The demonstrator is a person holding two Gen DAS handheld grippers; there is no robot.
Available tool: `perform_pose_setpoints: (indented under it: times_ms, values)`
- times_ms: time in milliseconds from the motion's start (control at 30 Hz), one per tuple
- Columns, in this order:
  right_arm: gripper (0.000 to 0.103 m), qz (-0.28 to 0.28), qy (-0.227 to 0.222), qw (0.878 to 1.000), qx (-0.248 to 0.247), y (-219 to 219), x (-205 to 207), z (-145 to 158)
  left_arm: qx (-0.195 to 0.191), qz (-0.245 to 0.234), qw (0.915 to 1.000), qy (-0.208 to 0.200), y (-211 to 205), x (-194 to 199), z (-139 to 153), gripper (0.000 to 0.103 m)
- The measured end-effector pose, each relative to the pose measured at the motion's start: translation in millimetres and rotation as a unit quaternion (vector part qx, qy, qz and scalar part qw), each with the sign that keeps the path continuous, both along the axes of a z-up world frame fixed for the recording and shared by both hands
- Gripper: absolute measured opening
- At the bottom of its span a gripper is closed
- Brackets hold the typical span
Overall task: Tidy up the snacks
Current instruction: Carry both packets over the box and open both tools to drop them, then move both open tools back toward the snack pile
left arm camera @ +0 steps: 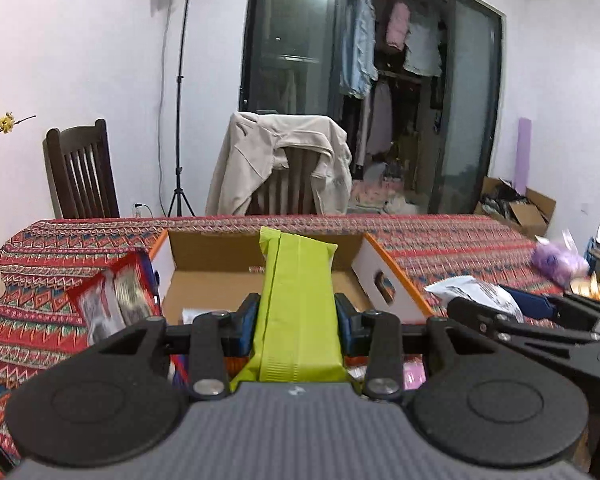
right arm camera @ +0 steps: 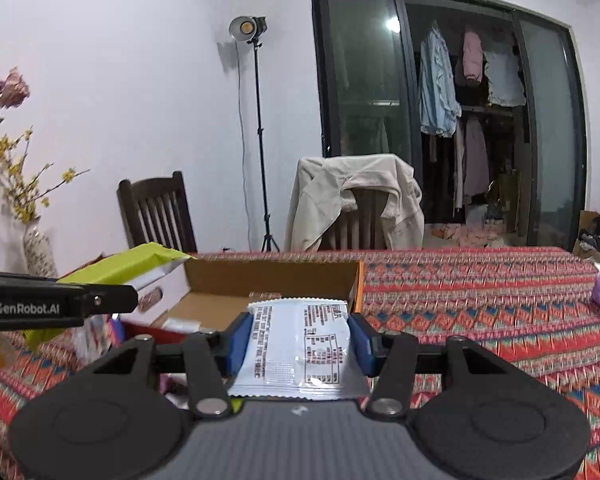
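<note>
My left gripper (left arm camera: 296, 314) is shut on a lime-green snack packet (left arm camera: 298, 304), held lengthwise and lifted above the table in front of an open cardboard box (left arm camera: 216, 252) with white and orange sides. My right gripper (right arm camera: 298, 338) is shut on a white snack packet (right arm camera: 300, 344) with printed text, also raised before the same box (right arm camera: 276, 276). In the right wrist view the left gripper (right arm camera: 112, 300) and its green packet (right arm camera: 124, 266) show at the left. In the left wrist view the right gripper (left arm camera: 472, 308) reaches in from the right with the white packet (left arm camera: 476, 294).
A red snack bag (left arm camera: 112, 304) leans left of the box on the red patterned tablecloth (right arm camera: 480, 300). A purple packet (left arm camera: 556, 262) lies at the right. Two chairs (left arm camera: 82, 170), one draped with a beige jacket (left arm camera: 284, 164), stand behind the table. A vase (right arm camera: 40, 250) stands left.
</note>
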State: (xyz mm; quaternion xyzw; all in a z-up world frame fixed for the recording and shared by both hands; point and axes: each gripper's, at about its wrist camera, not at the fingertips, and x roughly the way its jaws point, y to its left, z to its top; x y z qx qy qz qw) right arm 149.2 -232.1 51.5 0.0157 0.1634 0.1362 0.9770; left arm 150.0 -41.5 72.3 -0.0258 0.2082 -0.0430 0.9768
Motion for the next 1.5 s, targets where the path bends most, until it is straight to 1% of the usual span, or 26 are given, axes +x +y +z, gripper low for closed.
perform_pose_setpoints:
  times_ms: [100,233,433,533,700,767,967,1000,1033,1067,1100,1133,1167,1200,1233,1267,1333,1500]
  values:
    - [0.052,-0.007,0.004,1.0,-0.001,7,22,6,-0.011,0.008,0.9999,-0.001,4,20,7,0.039]
    - [0.052,-0.015,0.018,1.0,-0.005,21,55,8,-0.021,0.024,0.9995,0.007,11,49,8,0.039]
    - [0.052,-0.018,0.038,0.999,-0.016,44,102,-2,-0.037,0.05,0.998,0.013,26,90,0,0.039]
    - [0.052,-0.023,0.047,0.999,-0.014,53,119,-12,-0.044,0.064,0.9968,0.017,35,105,-10,0.039]
    - [0.052,-0.022,0.043,0.999,-0.011,58,131,-34,-0.051,0.073,0.9957,0.026,46,122,-33,0.039]
    - [0.051,-0.021,0.051,0.998,-0.007,58,136,-44,-0.052,0.071,0.9954,0.037,49,129,-41,0.039]
    - [0.053,-0.014,0.063,0.998,-0.007,56,142,-52,-0.04,0.066,0.996,0.045,46,134,-52,0.041]
    - [0.054,-0.015,0.065,0.998,-0.006,55,142,-54,-0.039,0.068,0.996,0.043,46,132,-52,0.043]
    - [0.056,-0.015,0.067,0.998,-0.005,54,142,-55,-0.038,0.068,0.9962,0.038,46,131,-51,0.05]
    - [0.057,-0.015,0.069,0.998,-0.003,54,142,-54,-0.04,0.069,0.9963,0.034,46,129,-50,0.061]
    - [0.064,-0.015,0.069,0.997,-0.001,53,141,-54,-0.044,0.07,0.9962,0.026,47,126,-50,0.068]
    - [0.074,-0.015,0.068,0.998,0.002,52,141,-54,-0.048,0.072,0.9961,0.018,48,124,-49,0.078]
    - [0.079,-0.015,0.066,0.998,0.003,52,138,-55,-0.048,0.074,0.996,0.01,48,121,-47,0.085]
    - [0.085,-0.015,0.063,0.998,0.003,52,136,-54,-0.049,0.075,0.996,0.005,48,119,-46,0.087]
    - [0.087,-0.015,0.061,0.998,0.004,51,135,-54,-0.05,0.072,0.9961,0.0,47,117,-44,0.091]
    - [0.089,-0.015,0.059,0.998,0.005,50,133,-53,-0.053,0.07,0.9961,-0.004,47,115,-43,0.101]
    - [0.103,-0.013,0.056,0.998,0.008,48,131,-53,-0.057,0.075,0.9955,-0.012,47,111,-41,0.103]
    - [0.103,-0.018,0.049,0.999,0.008,44,126,-49,-0.051,0.073,0.9958,-0.02,44,106,-37,0.103]
